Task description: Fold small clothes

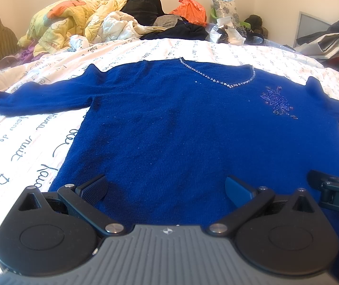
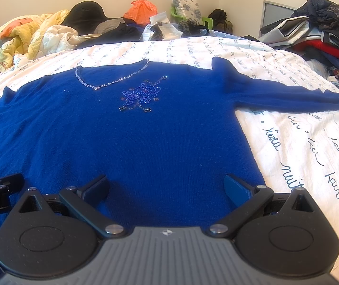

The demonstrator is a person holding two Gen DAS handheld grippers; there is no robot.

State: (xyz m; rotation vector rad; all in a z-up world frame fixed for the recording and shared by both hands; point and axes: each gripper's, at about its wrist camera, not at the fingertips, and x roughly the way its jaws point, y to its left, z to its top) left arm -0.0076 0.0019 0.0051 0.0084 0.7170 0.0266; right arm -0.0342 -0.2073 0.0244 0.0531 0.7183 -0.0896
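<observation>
A royal blue sweater (image 1: 169, 123) lies flat, front up, on the bed, sleeves spread out to both sides. It has a beaded neckline (image 1: 226, 80) and a beaded flower (image 2: 140, 95). It also shows in the right wrist view (image 2: 131, 137). My left gripper (image 1: 167, 187) is open and empty, low over the hem on the sweater's left half. My right gripper (image 2: 167, 187) is open and empty, low over the hem on the right half. Each gripper's side shows at the edge of the other's view.
The white bedspread (image 2: 300, 142) with dark script lies under the sweater. Piled bedding and clothes (image 1: 79, 21) and an orange bag (image 1: 190, 9) sit along the far side. A heap of jackets (image 2: 316, 30) lies at the right.
</observation>
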